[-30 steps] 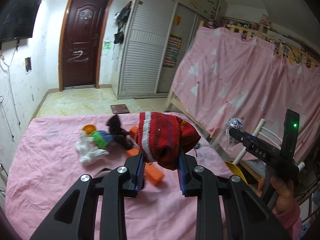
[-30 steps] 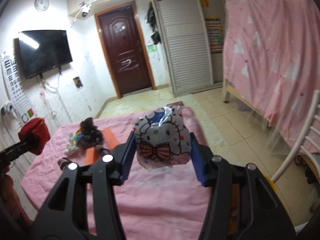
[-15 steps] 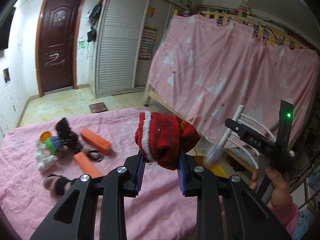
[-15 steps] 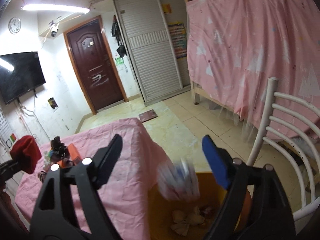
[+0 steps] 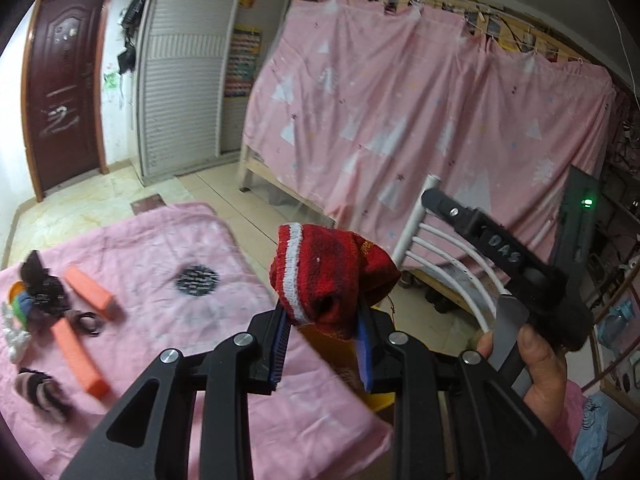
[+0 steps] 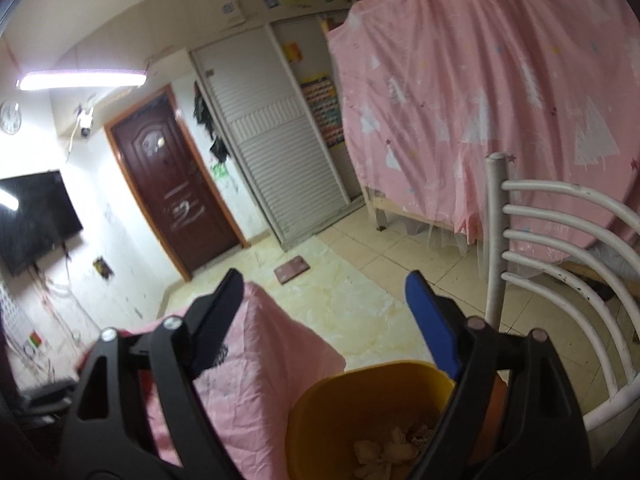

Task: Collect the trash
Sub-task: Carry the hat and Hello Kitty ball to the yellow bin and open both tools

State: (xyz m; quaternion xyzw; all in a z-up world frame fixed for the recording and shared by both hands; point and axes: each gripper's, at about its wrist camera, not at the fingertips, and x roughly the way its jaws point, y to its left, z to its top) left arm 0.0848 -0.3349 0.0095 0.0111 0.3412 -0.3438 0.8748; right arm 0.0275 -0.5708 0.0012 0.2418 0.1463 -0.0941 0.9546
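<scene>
Your left gripper (image 5: 322,354): jaws clamped on the red knitted sock with a white stripe (image 5: 328,276), held above the round yellow plastic bin (image 6: 360,412). Your right gripper (image 6: 324,320): jaws wide apart, empty, over that bin. Remaining on the pink-sheeted surface (image 5: 168,248): orange foam blocks (image 5: 76,354), dark scraps, likely several trips.

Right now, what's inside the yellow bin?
The right wrist view shows pale crumpled scraps low in the yellow bin. The open right gripper blocks part of the bin's inside, and the frame's bottom edge cuts off the rest, so whatever else is in there is unseen.
</scene>
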